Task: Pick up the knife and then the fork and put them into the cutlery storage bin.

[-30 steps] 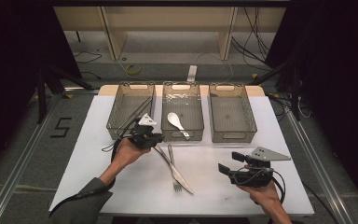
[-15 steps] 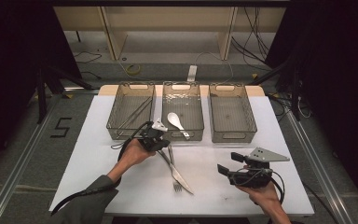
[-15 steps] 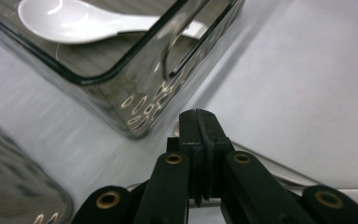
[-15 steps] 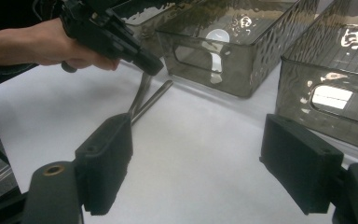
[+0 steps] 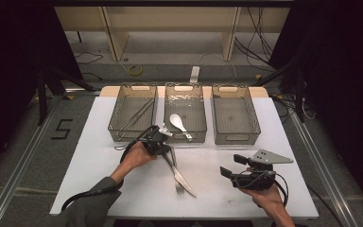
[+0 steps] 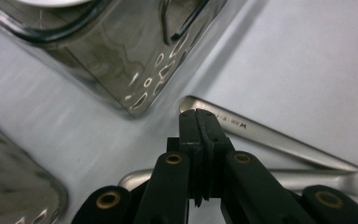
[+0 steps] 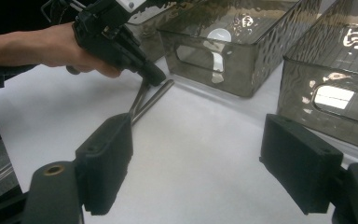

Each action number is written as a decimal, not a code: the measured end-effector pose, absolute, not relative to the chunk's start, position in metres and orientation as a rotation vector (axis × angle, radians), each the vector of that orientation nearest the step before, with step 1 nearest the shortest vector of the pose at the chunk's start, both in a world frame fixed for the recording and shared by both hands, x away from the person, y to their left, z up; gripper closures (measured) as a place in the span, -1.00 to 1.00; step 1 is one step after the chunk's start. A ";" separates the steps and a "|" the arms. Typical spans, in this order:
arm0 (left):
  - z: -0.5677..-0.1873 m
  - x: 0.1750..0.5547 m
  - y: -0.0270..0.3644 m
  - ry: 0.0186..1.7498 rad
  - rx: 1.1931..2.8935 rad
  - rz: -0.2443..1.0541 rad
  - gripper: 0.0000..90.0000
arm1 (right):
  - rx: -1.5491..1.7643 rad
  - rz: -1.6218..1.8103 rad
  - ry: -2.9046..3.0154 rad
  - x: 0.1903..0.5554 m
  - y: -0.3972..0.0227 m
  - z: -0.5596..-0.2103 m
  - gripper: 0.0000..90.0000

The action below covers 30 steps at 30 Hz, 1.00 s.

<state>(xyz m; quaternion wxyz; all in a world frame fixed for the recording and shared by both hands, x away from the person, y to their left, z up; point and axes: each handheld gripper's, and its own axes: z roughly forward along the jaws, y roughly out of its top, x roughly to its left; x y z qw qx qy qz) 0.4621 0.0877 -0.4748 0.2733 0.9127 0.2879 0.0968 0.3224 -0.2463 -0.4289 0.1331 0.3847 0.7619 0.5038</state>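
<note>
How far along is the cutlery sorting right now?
Done: chopsticks lie in the left bin, a white spoon in the middle bin. In hand: the left gripper has shut at the handle ends of the fork and knife; which it pinches is unclear. Left: both lie on the table, the right bin is empty and the right gripper waits open.

Your right gripper [image 7: 200, 168]: black fingers [image 7: 107, 161] wide apart over white tabletop [image 7: 200, 140]. Beyond, left gripper [image 7: 154, 77] tip-down on two steel utensil handles [image 7: 150, 100], beside smoky clear plastic bins [image 7: 242, 51].
</note>
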 end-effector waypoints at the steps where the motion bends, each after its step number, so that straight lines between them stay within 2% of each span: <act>1: -0.474 0.462 0.088 0.779 2.460 0.258 0.97 | 1.116 1.463 2.208 0.322 -0.246 -0.429 -0.42; 15: -0.468 0.446 0.103 0.787 2.580 0.229 0.97 | 1.108 1.455 2.216 0.322 -0.246 -0.429 -0.42; 26: -0.459 0.426 0.118 0.790 2.604 0.184 0.97 | 1.111 1.448 2.225 0.322 -0.245 -0.429 -0.42; 30: -0.460 0.423 0.117 0.728 2.606 0.256 0.97 | 1.103 1.443 2.236 0.322 -0.244 -0.430 -0.42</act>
